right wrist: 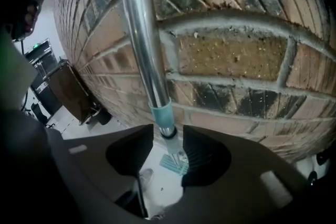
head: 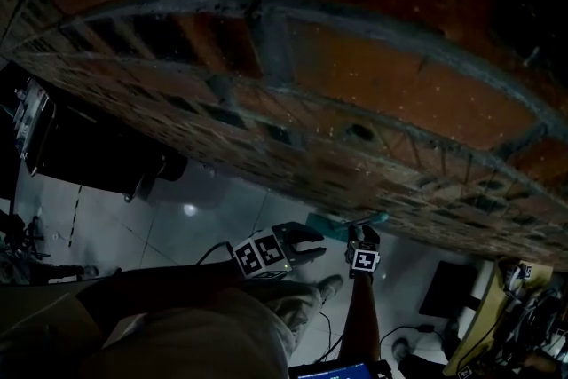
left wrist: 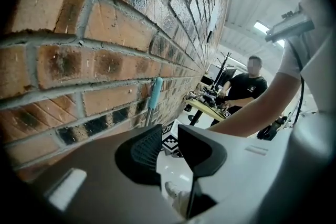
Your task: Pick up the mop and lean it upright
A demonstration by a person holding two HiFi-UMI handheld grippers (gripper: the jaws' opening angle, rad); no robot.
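Mop: slim, shiny metal tube

Left tool jaws apart, empty; right tool jaws apart, tilted downward.

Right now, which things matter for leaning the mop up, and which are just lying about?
Job:
- mop, upright by the wall
- right gripper, jaws apart around the pole
- left gripper, open, empty

Lying about:
- table
- person behind it
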